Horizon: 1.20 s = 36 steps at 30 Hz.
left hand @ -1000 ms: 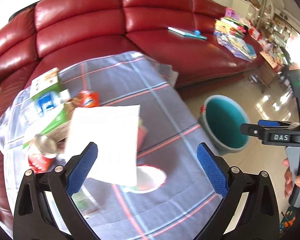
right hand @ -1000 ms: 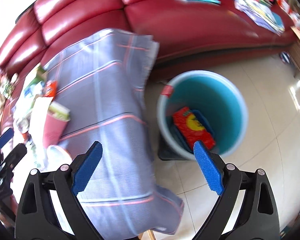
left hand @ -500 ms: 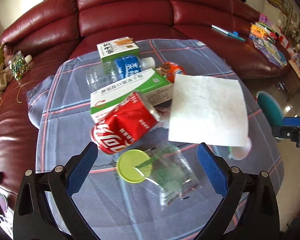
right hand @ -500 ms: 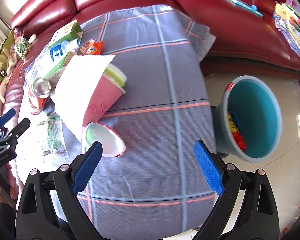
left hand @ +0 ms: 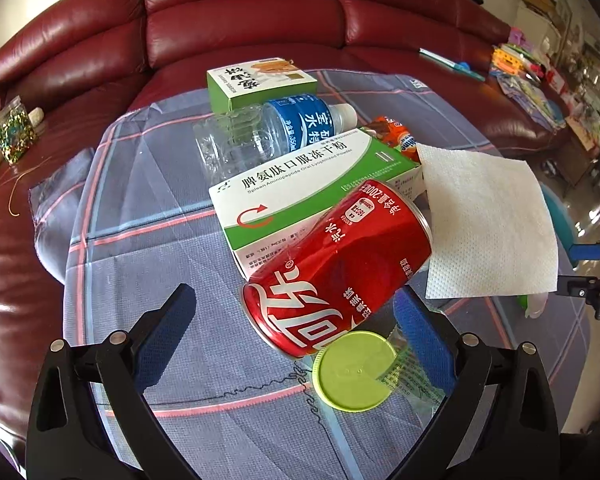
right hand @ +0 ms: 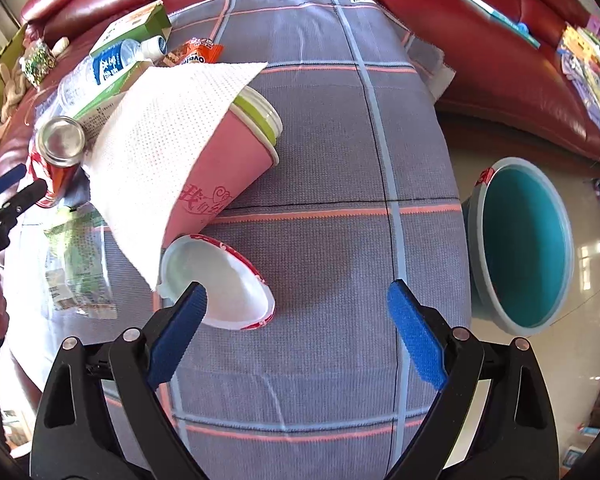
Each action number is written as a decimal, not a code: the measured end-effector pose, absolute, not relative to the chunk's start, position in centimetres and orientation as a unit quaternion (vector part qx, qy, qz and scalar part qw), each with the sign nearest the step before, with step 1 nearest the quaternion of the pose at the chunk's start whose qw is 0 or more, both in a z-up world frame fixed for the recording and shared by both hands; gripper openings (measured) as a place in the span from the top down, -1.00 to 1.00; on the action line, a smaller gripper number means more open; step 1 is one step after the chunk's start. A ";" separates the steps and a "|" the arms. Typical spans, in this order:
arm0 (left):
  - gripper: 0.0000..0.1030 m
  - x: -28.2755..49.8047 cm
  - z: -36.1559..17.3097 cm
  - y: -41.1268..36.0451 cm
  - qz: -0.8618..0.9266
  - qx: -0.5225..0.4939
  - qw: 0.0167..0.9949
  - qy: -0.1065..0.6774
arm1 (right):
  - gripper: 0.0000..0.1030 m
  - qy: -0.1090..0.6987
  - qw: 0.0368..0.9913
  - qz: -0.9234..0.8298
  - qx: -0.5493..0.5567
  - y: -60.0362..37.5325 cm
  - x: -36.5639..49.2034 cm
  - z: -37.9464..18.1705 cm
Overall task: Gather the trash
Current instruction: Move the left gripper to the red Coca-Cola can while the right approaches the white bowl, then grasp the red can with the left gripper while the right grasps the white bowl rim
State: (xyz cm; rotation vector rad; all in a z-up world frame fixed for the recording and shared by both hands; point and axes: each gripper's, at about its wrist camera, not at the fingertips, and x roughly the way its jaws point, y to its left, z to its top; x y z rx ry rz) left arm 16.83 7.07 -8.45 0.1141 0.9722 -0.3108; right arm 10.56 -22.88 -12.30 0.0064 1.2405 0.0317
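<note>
Left gripper (left hand: 296, 336): spread, empty, nearer the can.
Red can (left hand: 336, 268): lying just ahead, leaning on the green-white box (left hand: 300, 184); long axis slants up-right.
Right gripper (right hand: 296, 332): spread, empty, at the pink cup (right hand: 224, 184).
Bin (right hand: 524, 244): right of that cup.

The left gripper (left hand: 296, 340) hung wide open above a cloth-covered table (left hand: 148, 280), its blue pads either side of a dented red can (left hand: 336, 276) lying on its side. The can leaned on a green-and-white box (left hand: 300, 184), a yellow-green lid (left hand: 354, 370) just beside its base. A white paper towel (left hand: 488, 224) lay alongside, a clear water bottle (left hand: 268, 132) behind the box.
</note>
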 end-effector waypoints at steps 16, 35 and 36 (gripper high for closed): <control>-0.39 11.9 -7.3 3.8 -0.224 0.050 0.857 0.462 | 0.93 0.586 0.807 0.073 -0.011 -19.6 10.8 -13.6; -0.15 17.2 -10.0 3.7 -0.193 0.022 0.857 0.477 | 0.93 0.600 0.798 0.051 0.036 -23.5 9.9 -13.6; -0.15 17.1 -9.9 3.6 -0.189 0.021 0.860 0.473 | 0.93 0.599 0.798 0.051 0.038 -23.7 10.1 -13.7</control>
